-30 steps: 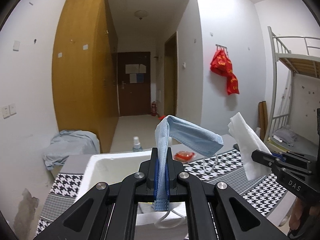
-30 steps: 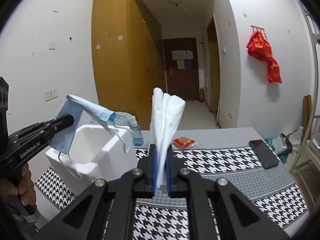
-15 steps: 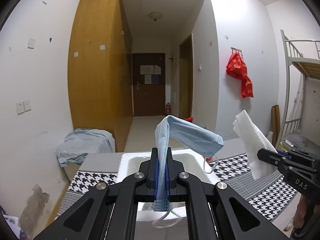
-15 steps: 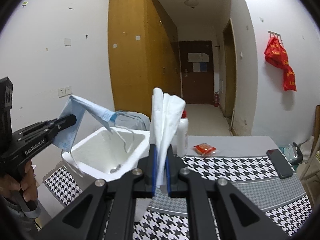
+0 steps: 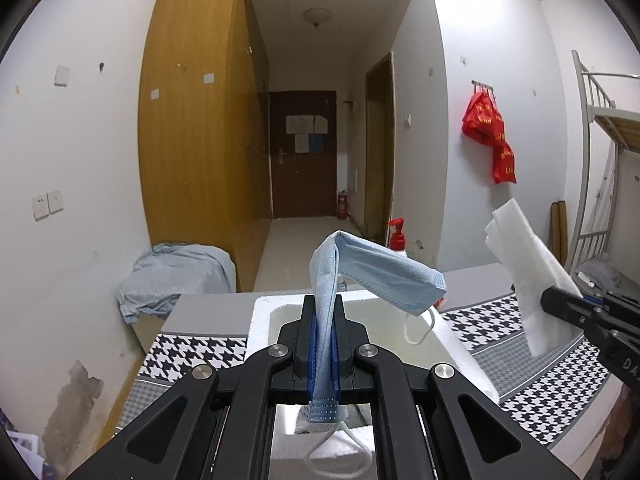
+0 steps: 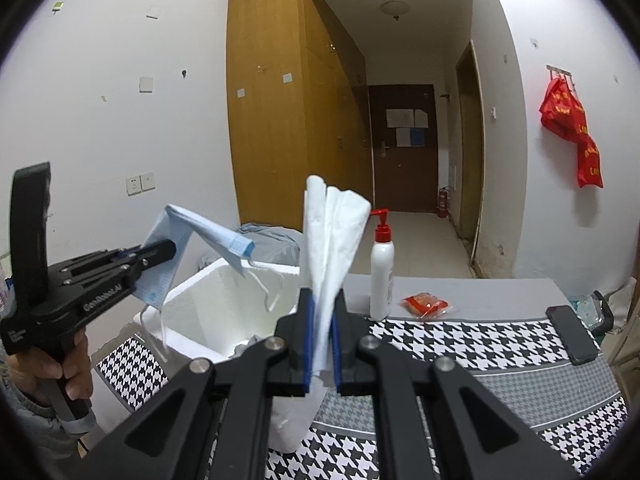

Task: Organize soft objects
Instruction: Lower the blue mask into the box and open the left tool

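My left gripper (image 5: 323, 312) is shut on a blue face mask (image 5: 376, 276) that folds over above its fingers, ear loops dangling. It hangs over the open white foam box (image 5: 260, 320). My right gripper (image 6: 320, 312) is shut on a white tissue (image 6: 332, 236) that stands up from its fingers, just right of the foam box (image 6: 192, 332). The left gripper (image 6: 160, 254) with the mask (image 6: 200, 236) shows in the right wrist view above the box's left rim. The right gripper (image 5: 560, 304) with the tissue (image 5: 528, 264) shows at the left wrist view's right side.
A houndstooth cloth (image 6: 480, 344) covers the table. A white pump bottle with red top (image 6: 382, 268), a red packet (image 6: 426, 304) and a black phone (image 6: 570, 334) lie beyond and right of the box. Grey-blue fabric (image 5: 176, 276) is heaped by the wardrobe.
Both grippers have moved left and toward the foam box, which now sits under the mask. The pump bottle has come into view. Both grips are unchanged.
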{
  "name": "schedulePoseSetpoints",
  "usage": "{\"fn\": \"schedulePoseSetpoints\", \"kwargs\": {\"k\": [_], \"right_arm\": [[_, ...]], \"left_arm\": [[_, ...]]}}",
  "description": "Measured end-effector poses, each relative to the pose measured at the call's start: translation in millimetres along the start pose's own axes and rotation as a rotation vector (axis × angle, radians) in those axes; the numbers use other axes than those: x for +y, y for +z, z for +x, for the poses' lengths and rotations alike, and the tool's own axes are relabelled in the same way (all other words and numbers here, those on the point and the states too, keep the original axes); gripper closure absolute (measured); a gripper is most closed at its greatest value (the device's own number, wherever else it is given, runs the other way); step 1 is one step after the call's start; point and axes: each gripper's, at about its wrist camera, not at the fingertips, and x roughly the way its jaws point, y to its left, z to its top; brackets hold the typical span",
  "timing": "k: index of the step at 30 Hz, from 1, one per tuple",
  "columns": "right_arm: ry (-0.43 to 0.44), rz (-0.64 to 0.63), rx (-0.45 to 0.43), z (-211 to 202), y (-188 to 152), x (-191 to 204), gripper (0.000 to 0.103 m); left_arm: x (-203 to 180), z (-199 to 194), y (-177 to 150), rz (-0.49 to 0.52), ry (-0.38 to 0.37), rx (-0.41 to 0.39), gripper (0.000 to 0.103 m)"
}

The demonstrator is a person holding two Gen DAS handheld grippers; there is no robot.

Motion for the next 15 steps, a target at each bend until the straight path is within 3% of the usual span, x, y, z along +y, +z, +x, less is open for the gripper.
{"fn": "schedulePoseSetpoints", "kwargs": {"k": [10, 11, 13, 14, 15], "right_arm": [[-0.005, 0.000, 0.014, 11, -2, 2, 0.092], [-0.006, 0.001, 0.016, 12, -2, 2, 0.092], [-0.005, 0.004, 0.018, 12, -2, 2, 0.092], [-0.007, 0.004, 0.019, 13, -2, 2, 0.092], [-0.008, 0.003, 0.021, 14, -2, 2, 0.092]], "left_arm": [[5, 39, -7, 0.005, -0.001, 0.092, 0.094], [6, 41, -7, 0.004, 0.003, 0.097, 0.086], [7, 43, -8, 0.005, 0.015, 0.104, 0.051], [8, 41, -7, -0.003, 0.026, 0.094, 0.026], [9, 39, -7, -0.010, 0.033, 0.079, 0.017]]}}
